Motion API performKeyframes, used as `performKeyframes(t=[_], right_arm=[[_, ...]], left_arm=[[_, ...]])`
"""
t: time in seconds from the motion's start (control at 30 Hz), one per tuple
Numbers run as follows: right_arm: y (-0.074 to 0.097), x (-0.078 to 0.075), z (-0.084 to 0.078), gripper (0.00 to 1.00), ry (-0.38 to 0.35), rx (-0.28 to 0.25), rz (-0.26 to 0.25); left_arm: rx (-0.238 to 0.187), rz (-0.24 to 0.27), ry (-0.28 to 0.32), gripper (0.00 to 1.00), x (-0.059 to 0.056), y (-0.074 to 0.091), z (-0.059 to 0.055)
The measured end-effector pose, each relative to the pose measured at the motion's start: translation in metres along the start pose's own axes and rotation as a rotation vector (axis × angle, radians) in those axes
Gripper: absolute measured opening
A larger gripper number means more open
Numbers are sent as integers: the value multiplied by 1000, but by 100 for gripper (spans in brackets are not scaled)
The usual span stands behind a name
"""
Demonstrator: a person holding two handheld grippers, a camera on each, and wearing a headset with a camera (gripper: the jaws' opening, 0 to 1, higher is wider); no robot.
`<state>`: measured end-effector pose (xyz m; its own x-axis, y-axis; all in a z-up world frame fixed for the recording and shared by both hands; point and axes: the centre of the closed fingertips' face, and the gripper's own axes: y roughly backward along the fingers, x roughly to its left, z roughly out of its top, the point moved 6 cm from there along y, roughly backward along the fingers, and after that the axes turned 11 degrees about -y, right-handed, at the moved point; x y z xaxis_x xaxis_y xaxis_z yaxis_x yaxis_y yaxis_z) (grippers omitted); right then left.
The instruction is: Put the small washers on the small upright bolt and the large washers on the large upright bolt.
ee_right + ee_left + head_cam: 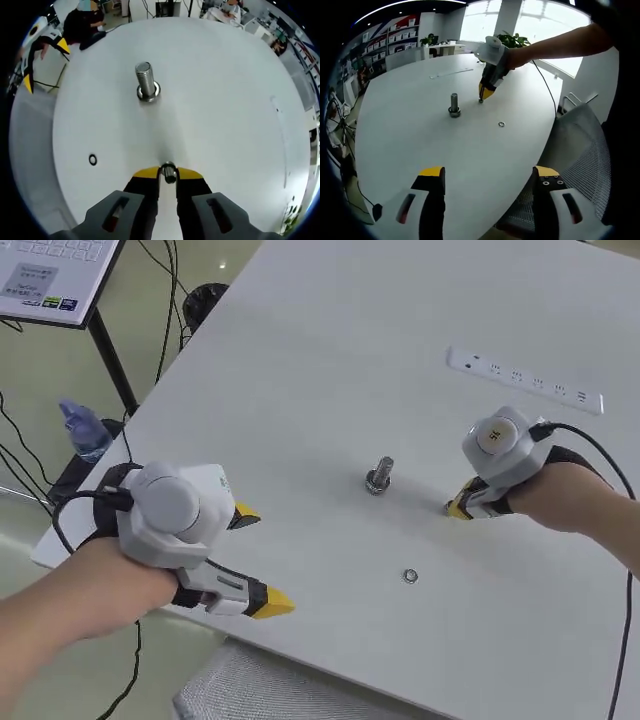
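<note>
A large upright bolt (378, 474) stands mid-table with a washer ring at its base; it is also in the left gripper view (454, 105) and the right gripper view (145, 80). My right gripper (460, 508) rests tip-down on the table, right of that bolt. Its jaws (168, 179) are shut on a small upright bolt (168, 171), seen from the left as well (481, 101). One small washer (410, 576) lies flat nearer the front edge (501, 123) (93, 159). My left gripper (262, 558) hovers open at the table's left front edge, holding nothing (490, 175).
A white power strip (525, 380) lies at the far right of the white table (330, 340). A mesh chair (250, 690) sits below the front edge. Beyond the left edge stand a water bottle (84, 430), cables and a screen on a stand (50, 280).
</note>
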<state>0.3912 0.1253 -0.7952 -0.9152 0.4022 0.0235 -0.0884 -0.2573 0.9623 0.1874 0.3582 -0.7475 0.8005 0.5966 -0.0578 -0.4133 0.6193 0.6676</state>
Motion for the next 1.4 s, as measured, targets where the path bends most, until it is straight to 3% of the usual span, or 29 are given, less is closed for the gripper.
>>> performKeyframes(t=[1.07,1.4], right_arm=[[-7,-1,0,14,20,-5,0],[-4,-2,-1,26,26,-13,-4]], left_arm=[[4,-3,3,68,1,2,-4],[-1,-9,1,68,0,0,-2]])
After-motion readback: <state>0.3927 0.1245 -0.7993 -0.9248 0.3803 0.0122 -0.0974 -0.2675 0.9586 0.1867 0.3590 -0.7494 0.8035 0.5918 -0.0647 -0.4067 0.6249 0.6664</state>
